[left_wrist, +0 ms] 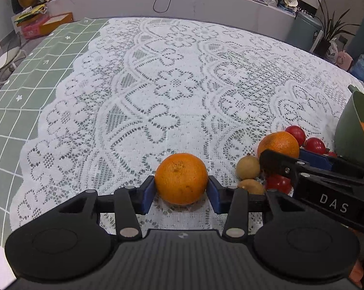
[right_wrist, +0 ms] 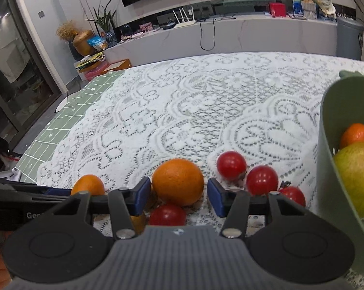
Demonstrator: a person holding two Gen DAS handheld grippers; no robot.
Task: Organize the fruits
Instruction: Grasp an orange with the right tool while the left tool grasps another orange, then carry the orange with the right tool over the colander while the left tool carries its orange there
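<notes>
- Table (left_wrist: 61,77): covered by a green gridded cloth with a white lace cloth (left_wrist: 182,84) laid over it; all loose fruit sits at the near edge of the lace.
- Green basket (right_wrist: 327,145): stands at the right of the fruit cluster and already holds an orange fruit and a yellow-green fruit, so it is judged to be the collecting place.
- Left hand-held gripper (left_wrist: 181,191): its blue pads bracket the left orange (left_wrist: 181,178) on both flanks at a narrow setting; the pads appear to touch the peel, and the fruit rests on the lace.
- Right hand-held gripper (right_wrist: 178,193): straddles the right orange (right_wrist: 178,181), with a thin gap visible at each pad, so it is not yet gripped.
- Small fruit: several red fruits (right_wrist: 231,164) lie between the right orange and the basket, one directly under the right hand-held gripper; two tan round fruits (left_wrist: 247,166) lie between the two oranges.
- Step in hand: grasping, one orange per hand-held gripper, with much fruit left to sort.
- Next move: judged to call for firm closure on each orange, then a straight lift clear of the small fruit before carrying toward the basket; round peel may slip.
</notes>
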